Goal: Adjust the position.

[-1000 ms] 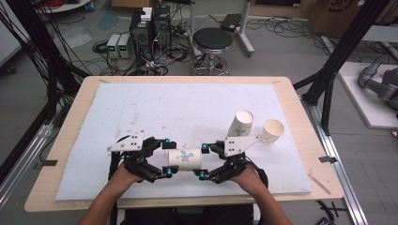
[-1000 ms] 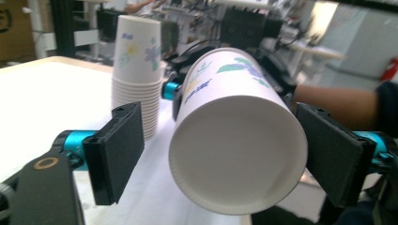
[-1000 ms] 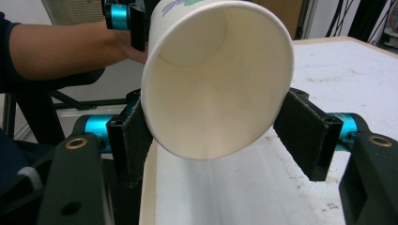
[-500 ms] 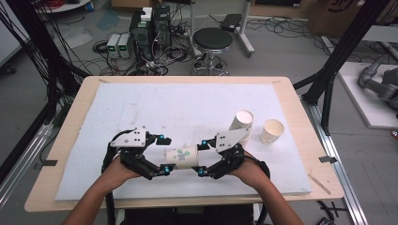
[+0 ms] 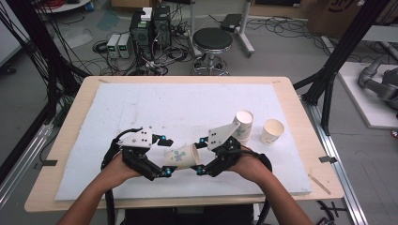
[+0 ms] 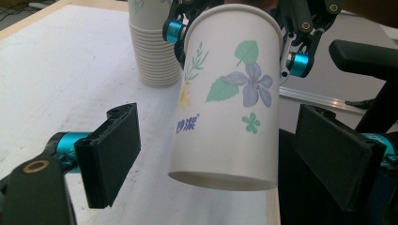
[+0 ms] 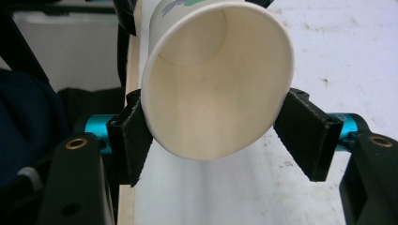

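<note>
The white foam sheet (image 5: 141, 108) covers most of the wooden surface (image 5: 75, 98), leaving a bare wood margin on all sides. Taking the floral paper cup (image 5: 182, 156) as the landmark: it is held off the sheet near the person's edge of the surface, lying roughly on its side. Beyond the cup, toward the far edge, the sheet is open and bare. To the cup's right and a little farther back stands a stack of paper cups (image 5: 243, 124), and just beyond that stack a single paper cup (image 5: 272, 131), apart from it. Left of the floral cup the sheet is free out to its edge.

The right tool (image 5: 203, 157) pinches the cup at its open rim; in the right gripper view its black pads (image 7: 133, 136) press against both sides of the rim (image 7: 216, 79), and the cup's white inside faces the camera. The left tool (image 5: 165, 156) is spread wide around the cup's base end: its jaws have just been opening, and in the left gripper view the pads (image 6: 112, 152) stand clear of the cup wall (image 6: 225, 108) on both sides, with the cup between them but not touched.

The cup carries a print of a purple flower, green leaves and a sprig, and blue writing low on its wall, two characters that I cannot read for certain.
</note>
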